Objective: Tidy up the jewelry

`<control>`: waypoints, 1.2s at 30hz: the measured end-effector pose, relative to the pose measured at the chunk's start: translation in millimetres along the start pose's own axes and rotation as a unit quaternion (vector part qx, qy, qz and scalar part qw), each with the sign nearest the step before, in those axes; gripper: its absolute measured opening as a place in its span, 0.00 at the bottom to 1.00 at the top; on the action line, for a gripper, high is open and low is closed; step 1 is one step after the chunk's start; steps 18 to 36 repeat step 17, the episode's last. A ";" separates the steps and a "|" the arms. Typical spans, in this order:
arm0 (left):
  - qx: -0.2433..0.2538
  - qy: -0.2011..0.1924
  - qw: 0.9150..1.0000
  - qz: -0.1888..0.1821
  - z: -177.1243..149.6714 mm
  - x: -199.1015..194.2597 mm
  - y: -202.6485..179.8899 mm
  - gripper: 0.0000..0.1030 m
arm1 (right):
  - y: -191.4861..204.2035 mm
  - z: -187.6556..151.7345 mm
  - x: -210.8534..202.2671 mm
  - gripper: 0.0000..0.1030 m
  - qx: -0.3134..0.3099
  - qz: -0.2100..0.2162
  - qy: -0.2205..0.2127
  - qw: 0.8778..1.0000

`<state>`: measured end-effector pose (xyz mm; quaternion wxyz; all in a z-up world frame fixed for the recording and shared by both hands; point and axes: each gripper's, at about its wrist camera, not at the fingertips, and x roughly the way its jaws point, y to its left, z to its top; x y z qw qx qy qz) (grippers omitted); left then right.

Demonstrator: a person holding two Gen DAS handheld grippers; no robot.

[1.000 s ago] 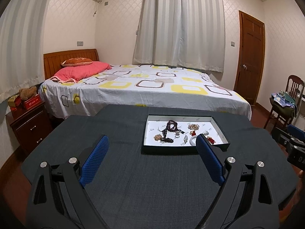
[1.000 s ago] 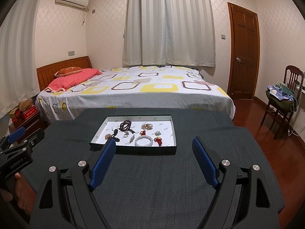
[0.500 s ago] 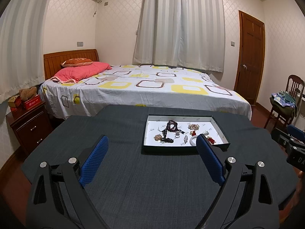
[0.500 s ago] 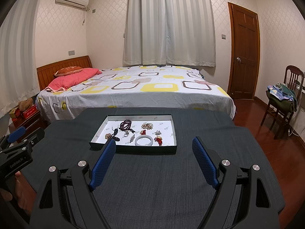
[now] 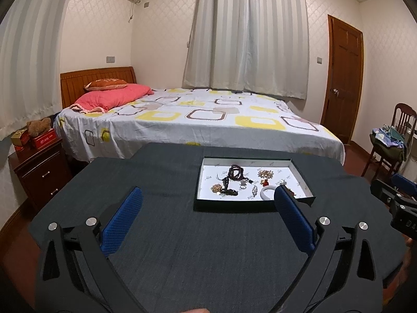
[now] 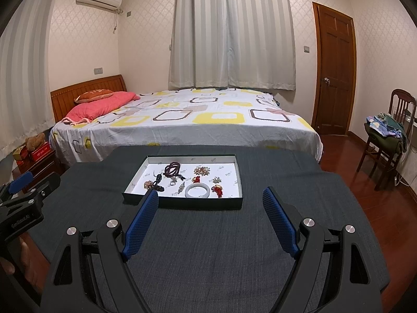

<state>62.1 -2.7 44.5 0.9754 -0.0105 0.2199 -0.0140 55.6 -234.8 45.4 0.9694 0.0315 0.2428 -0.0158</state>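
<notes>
A shallow dark tray (image 6: 198, 203) with a white floor sits on the dark table (image 6: 234, 247); it also shows in the left wrist view (image 5: 234, 207). In it lie a dark bead bracelet (image 6: 172, 169), a white bangle (image 6: 197, 190), a red ornament (image 6: 217, 190), a gold brooch (image 6: 201, 170) and several small pieces. My right gripper (image 6: 211, 198) is open and empty, just in front of the tray. My left gripper (image 5: 207, 195) is open and empty, to the tray's left front; its right finger (image 5: 292, 216) overlaps the tray's near right corner.
A bed (image 6: 182, 122) stands behind the table. A nightstand (image 5: 39, 172) with red boxes is at the left. A chair (image 6: 385, 140) with clothes and a door (image 6: 335, 70) are at the right. The other gripper shows at each view's edge (image 6: 23, 203).
</notes>
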 end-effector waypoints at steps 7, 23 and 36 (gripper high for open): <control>-0.013 0.011 1.000 -0.020 -0.8 7.0 4.3 0.96 | -2.6 -1.1 1.8 0.77 0.000 0.000 0.001 1.000; -0.019 0.033 0.999 0.002 -6.8 31.7 19.0 0.96 | -10.9 -8.5 16.1 0.77 0.005 -0.003 0.015 1.000; -0.019 0.033 0.999 0.002 -6.8 31.7 19.0 0.96 | -10.9 -8.5 16.1 0.77 0.005 -0.003 0.015 1.000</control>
